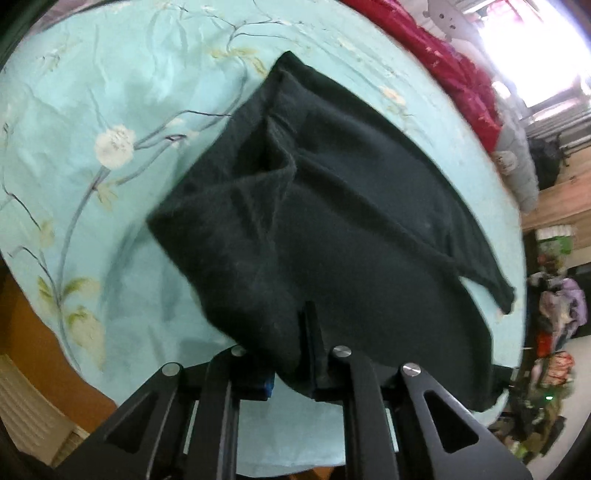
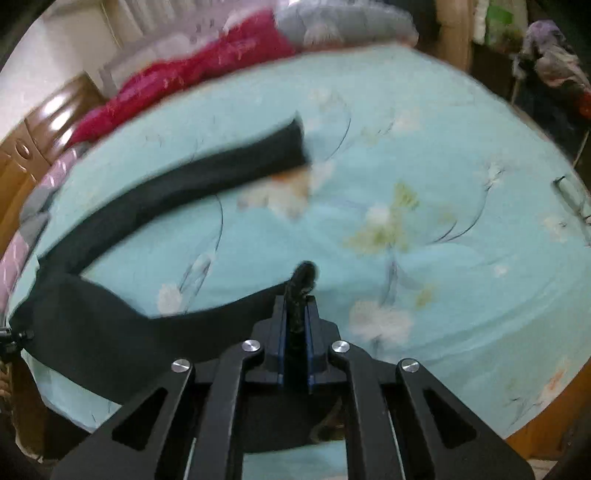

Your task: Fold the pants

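Observation:
Dark green-black pants (image 1: 332,206) lie spread and rumpled on a light blue floral bedsheet (image 1: 92,110). My left gripper (image 1: 295,332) is shut on a bunched edge of the pants, which drapes over its fingers. In the right wrist view, my right gripper (image 2: 295,314) is shut on a bunched end of the pants (image 2: 110,325), with a tuft of cloth sticking out past the fingertips. One pant leg (image 2: 221,170) curves away across the sheet to the upper left.
A red quilt (image 1: 454,66) and a grey pillow (image 1: 517,166) lie along the bed's far edge; both also show in the right wrist view, quilt (image 2: 192,74) and pillow (image 2: 343,22). Piled clothes (image 1: 554,314) stand beside the bed. A wooden cabinet (image 2: 44,122) is at the left.

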The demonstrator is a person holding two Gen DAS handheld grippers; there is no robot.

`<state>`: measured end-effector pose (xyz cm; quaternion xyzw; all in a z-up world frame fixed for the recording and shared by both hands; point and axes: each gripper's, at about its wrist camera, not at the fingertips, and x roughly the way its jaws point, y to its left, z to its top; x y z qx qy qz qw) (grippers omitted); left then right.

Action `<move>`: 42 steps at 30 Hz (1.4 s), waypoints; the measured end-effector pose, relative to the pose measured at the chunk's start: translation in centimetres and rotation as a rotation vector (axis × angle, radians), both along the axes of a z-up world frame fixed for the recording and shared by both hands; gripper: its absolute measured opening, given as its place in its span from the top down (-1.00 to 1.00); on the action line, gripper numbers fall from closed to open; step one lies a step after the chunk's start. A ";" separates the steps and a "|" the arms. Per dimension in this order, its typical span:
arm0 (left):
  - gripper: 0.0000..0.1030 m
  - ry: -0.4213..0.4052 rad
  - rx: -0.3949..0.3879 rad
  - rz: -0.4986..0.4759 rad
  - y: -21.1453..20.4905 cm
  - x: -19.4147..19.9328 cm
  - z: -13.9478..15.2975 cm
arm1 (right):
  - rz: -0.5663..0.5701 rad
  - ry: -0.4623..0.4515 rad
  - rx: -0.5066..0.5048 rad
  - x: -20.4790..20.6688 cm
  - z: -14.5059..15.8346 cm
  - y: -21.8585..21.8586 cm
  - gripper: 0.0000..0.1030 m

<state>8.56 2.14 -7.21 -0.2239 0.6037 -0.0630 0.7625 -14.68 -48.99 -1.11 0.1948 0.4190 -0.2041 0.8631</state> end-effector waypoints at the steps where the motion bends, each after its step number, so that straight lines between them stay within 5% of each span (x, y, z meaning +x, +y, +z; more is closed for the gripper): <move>1: 0.76 0.015 0.007 0.004 -0.1 0.2 -0.5 | -0.080 0.006 0.003 -1.2 -0.3 -1.8 0.82; 4: 0.73 0.026 0.006 0.014 -0.1 0.2 -1.2 | -0.229 0.074 0.065 -3.3 -3.0 -5.2 0.85; 7: 0.75 0.017 0.023 -0.048 -0.1 -0.4 0.3 | -0.255 0.011 0.105 -5.3 -3.0 -5.5 0.86; 11: 0.68 -0.121 0.016 -0.149 0.8 -1.8 4.9 | -0.278 -0.045 0.144 -6.5 -1.5 -5.7 0.84; 15: -0.34 -0.229 0.061 -0.076 2.6 0.9 8.4 | -0.285 -0.013 0.173 -4.6 -0.9 -6.1 0.78; 16: -0.39 -0.238 0.083 -0.057 2.8 1.8 8.6 | -0.283 -0.017 0.195 -3.6 -0.8 -6.3 0.75; 17: -0.39 -0.230 0.105 -0.041 3.1 3.1 8.5 | -0.283 -0.023 0.213 -2.9 -0.5 -5.6 0.57; 18: -0.39 -0.205 0.116 -0.025 3.2 4.7 8.1 | -0.280 -0.038 0.248 -1.6 -0.6 -5.6 0.12; 20: -0.39 -0.152 0.082 0.008 3.6 7.6 6.9 | -0.277 -0.103 0.328 0.7 -0.7 -5.5 -0.47; 25: -0.39 -0.044 0.099 0.055 2.8 12.9 3.5 | -0.211 -0.220 0.406 7.1 -0.5 -5.4 -0.47; 29: -0.38 0.016 0.098 0.053 2.0 14.9 0.7 | -0.249 -0.171 0.405 12.3 -2.4 -6.4 -0.47; 31: -0.03 0.039 0.087 0.047 1.4 15.4 -0.3 | -0.298 -0.138 0.401 13.7 -3.8 -6.9 -0.34; 33: 0.41 0.013 0.072 0.035 0.8 15.6 -0.1 | -0.288 -0.144 0.405 15.0 -4.6 -7.1 0.81; 34: 0.65 -0.003 0.060 0.029 0.4 15.6 0.1 | -0.258 -0.152 0.428 15.6 -4.5 -7.2 0.80; 37: 0.67 -0.027 0.176 -0.004 -0.9 16.1 -0.1 | -0.208 -0.261 0.337 15.1 -1.8 -6.8 0.80; 40: 0.66 -0.003 0.220 -0.019 -1.4 17.0 -1.6 | -0.261 -0.087 0.357 15.4 -5.4 -8.2 0.81; 42: 0.65 0.001 0.202 -0.003 -1.2 16.9 -1.4 | -0.265 -0.132 0.357 14.8 -5.4 -8.0 0.70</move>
